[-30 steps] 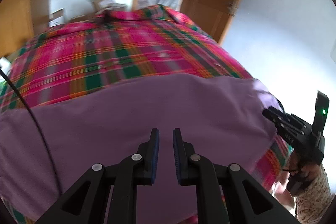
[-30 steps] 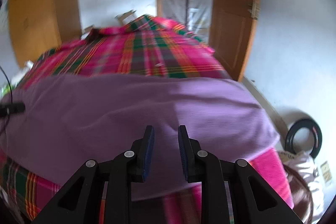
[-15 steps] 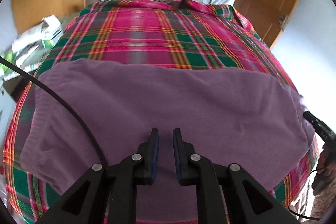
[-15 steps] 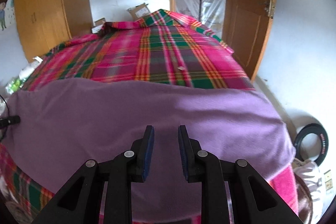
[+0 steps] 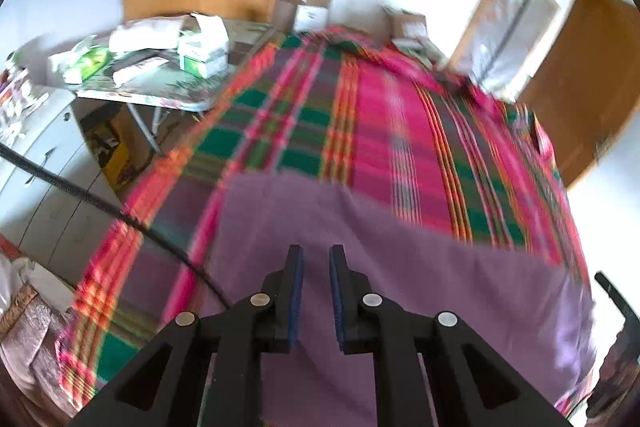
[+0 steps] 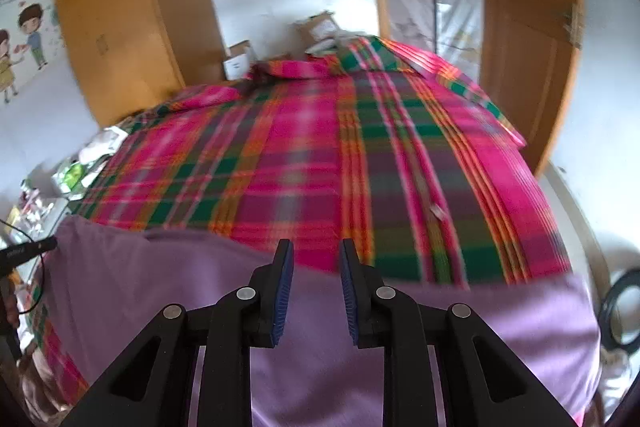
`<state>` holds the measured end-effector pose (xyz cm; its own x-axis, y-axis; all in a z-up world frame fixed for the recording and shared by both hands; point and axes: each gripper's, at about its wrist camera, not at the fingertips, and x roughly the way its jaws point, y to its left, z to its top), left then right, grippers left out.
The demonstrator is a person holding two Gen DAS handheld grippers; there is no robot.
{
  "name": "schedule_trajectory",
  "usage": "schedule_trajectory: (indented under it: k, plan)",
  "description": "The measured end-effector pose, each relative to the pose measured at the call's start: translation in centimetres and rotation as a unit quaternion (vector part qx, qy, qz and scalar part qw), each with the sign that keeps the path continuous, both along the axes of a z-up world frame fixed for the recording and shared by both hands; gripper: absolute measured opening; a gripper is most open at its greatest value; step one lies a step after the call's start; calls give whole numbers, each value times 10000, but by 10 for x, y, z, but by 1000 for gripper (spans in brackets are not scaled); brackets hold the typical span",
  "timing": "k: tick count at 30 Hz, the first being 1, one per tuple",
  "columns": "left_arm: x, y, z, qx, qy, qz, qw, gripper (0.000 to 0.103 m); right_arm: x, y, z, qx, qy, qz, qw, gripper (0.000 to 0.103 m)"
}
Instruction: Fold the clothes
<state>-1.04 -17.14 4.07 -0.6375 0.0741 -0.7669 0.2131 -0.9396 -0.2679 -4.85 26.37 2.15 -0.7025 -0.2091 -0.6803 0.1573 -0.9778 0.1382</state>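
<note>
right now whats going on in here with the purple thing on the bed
A person is working with two handheld tongs over a purple garment spread flat on a plaid bedspread. Both the left tongs and the right tongs hang open above the cloth, gripping nothing. No fold is visible yet.

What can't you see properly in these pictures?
- Purple cloth: its near edge is hidden behind the gripper arms and cut off at the bottom in both views.
- Plaid bedspread: motion blur smears the pattern.
- Boxes on the side table, left view: labels too blurred to read.
</note>
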Motion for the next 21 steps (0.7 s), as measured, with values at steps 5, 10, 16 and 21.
schedule_trajectory:
  k: [5,10,16,21]
  plan:
    - [-33,26,15,-11,49,-676,9977,19,-30,-26,-5,-132,-460,774,9959,24]
    - [-57,79,5,-142,-116,-1575,9873,19,-51,-46,-20,-299,-984,1410,9847,24]
    - [-78,127,-4,-30,-183,-2257,9740,19,-65,-53,-40,-628,-1623,1846,9673,26]
    - [-102,150,-8,197,-252,-2555,9663,19,-62,-58,-50,-920,-1926,2271,9502,26]
